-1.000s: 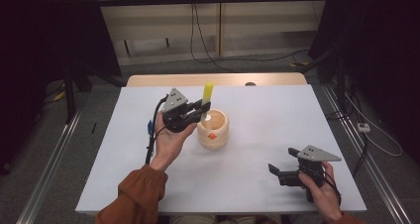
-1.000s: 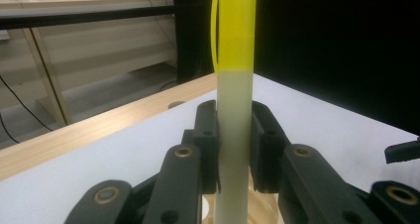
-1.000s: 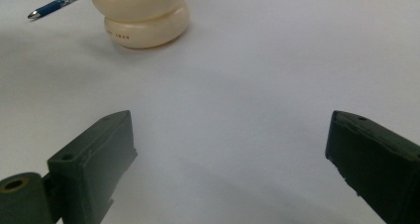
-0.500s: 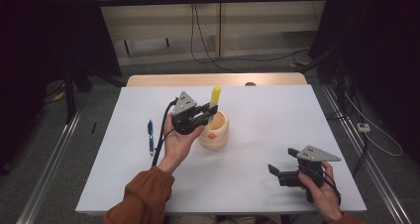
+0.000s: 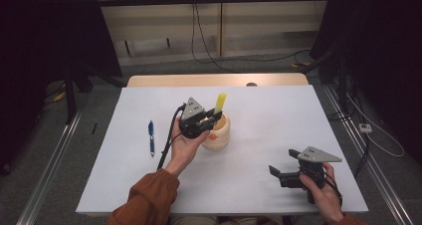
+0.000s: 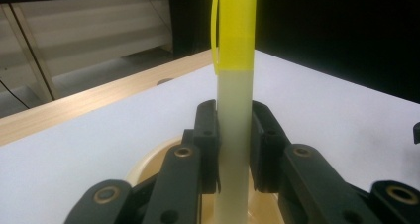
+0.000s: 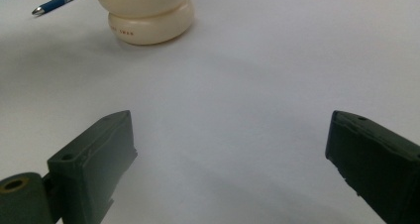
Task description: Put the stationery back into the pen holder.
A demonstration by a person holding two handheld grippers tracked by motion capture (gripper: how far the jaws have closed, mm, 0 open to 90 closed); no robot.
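The left hand-held gripper [image 5: 215,119] was clamped on a yellow-capped marker [image 6: 234,110], holding it upright over the mouth of the cream holder [image 5: 219,135] near the middle of the white worktop [image 5: 278,115]. The right hand-held gripper [image 5: 281,171] rested at the near right, jaws wide apart and empty. A blue pen [image 5: 151,137] lay left of the holder.

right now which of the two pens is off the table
The yellow-capped pen, gripped upright by the left gripper over the cream pot. The blue pen lies flat on the table, left of the pot, untouched.
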